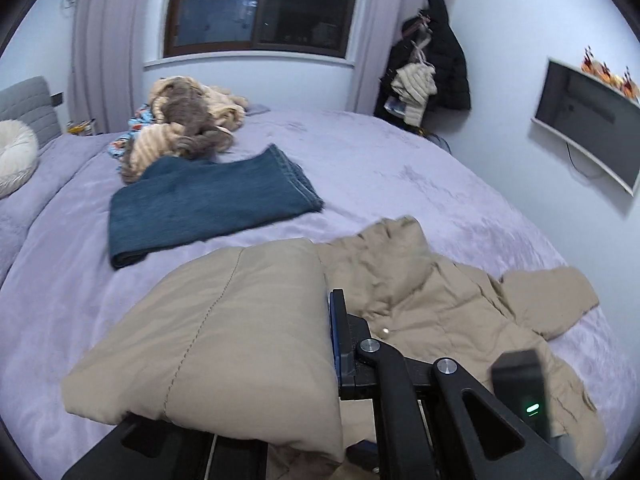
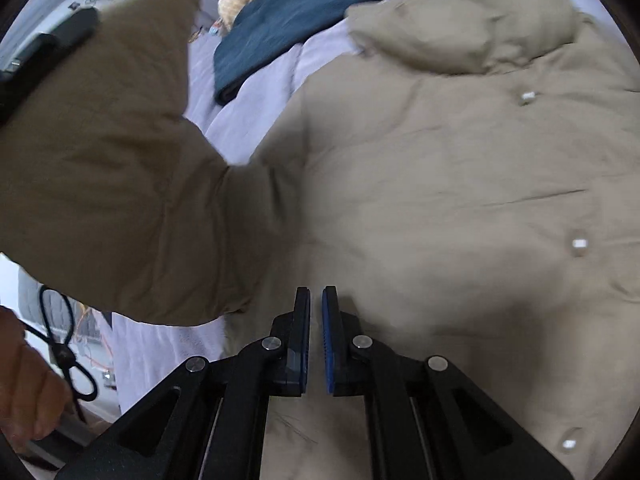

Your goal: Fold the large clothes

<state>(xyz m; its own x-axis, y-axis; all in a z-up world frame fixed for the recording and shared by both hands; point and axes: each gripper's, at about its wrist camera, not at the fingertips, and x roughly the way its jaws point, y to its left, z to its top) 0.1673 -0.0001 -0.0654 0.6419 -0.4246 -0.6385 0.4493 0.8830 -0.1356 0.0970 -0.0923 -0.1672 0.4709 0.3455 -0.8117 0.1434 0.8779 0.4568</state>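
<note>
Finding one: the beige jacket (image 1: 420,292) lies face-up on the lilac bed (image 1: 380,152), hood toward the upper centre of my left wrist view, hem toward the bottom edge; its long axis runs from bottom to top of that frame.

Finding two: my left gripper (image 1: 280,360) is clamped on the jacket's left sleeve (image 1: 224,332). Only one blue-padded finger shows, pressed against the sleeve's right edge; the padded fabric fills lower left and hides the other finger.

Finding three: in the right wrist view the sleeve hangs at left of frame, raised clear of the jacket's body, which fills centre and right. My right gripper (image 2: 316,340) sits at bottom centre, pads nearly together with a thin gap and nothing between them, over the front panel.

Judgement: the left hand is nearer; the sleeve should be carried rightward across the snap buttons (image 2: 579,244).

Folded blue jeans (image 1: 208,204) lie beyond, upper left.
</note>
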